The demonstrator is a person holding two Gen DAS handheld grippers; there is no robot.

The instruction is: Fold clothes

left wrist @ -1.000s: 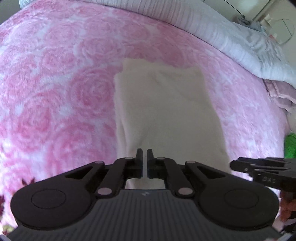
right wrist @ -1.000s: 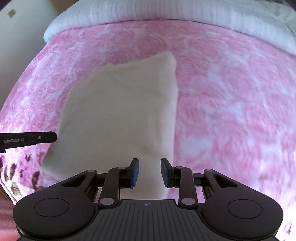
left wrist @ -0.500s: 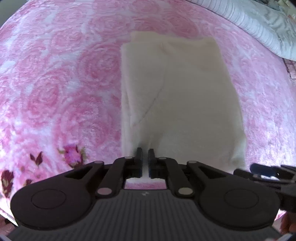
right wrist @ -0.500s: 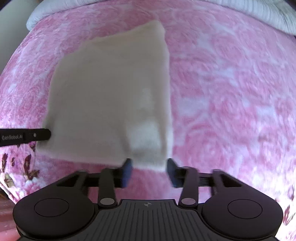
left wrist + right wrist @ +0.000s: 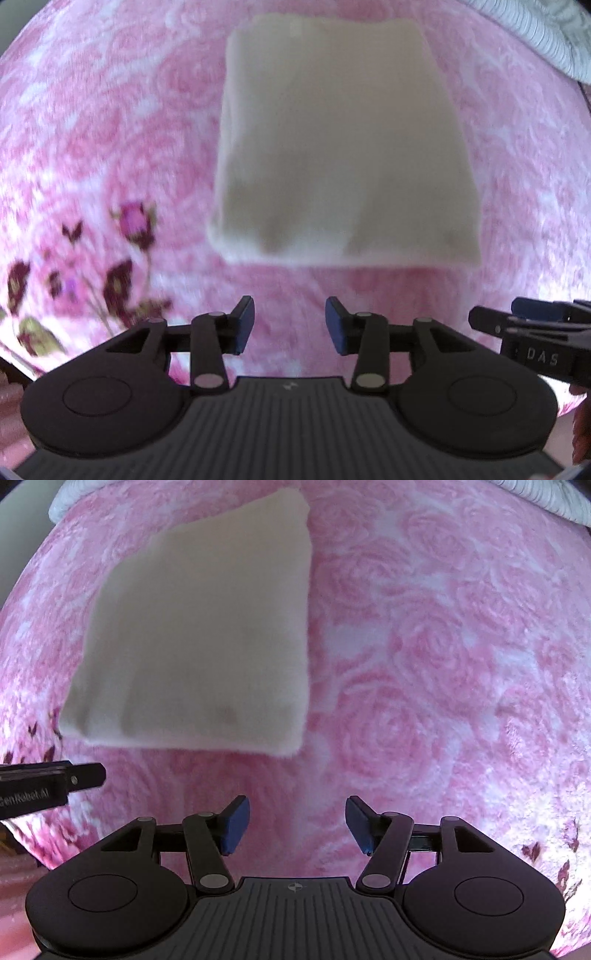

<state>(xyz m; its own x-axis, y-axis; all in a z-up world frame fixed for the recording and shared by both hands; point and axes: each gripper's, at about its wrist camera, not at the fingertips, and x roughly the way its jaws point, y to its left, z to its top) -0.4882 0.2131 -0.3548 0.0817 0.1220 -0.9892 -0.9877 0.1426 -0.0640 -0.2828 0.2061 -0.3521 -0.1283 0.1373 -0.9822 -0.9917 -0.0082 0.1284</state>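
Observation:
A cream folded cloth [image 5: 332, 147] lies flat as a neat rectangle on the pink rose-patterned bedspread [image 5: 110, 129]. My left gripper [image 5: 290, 325] is open and empty, pulled back a short way from the cloth's near edge. In the right wrist view the same cloth [image 5: 207, 635] lies ahead and to the left. My right gripper [image 5: 295, 823] is open with nothing between its blue pads, off the cloth's near right corner. Each gripper shows at the edge of the other's view: the right gripper [image 5: 532, 332], the left gripper [image 5: 51, 782].
A grey-white striped quilt [image 5: 554, 40] is bunched along the far right of the bed. Dark printed flowers [image 5: 122, 258] mark the bedspread near its front left edge. Bare bedspread [image 5: 443, 664] stretches to the right of the cloth.
My left gripper let go of the cloth's near edge and opened. Both grippers drew back toward me, and the cloth now rests flat, apart from both.

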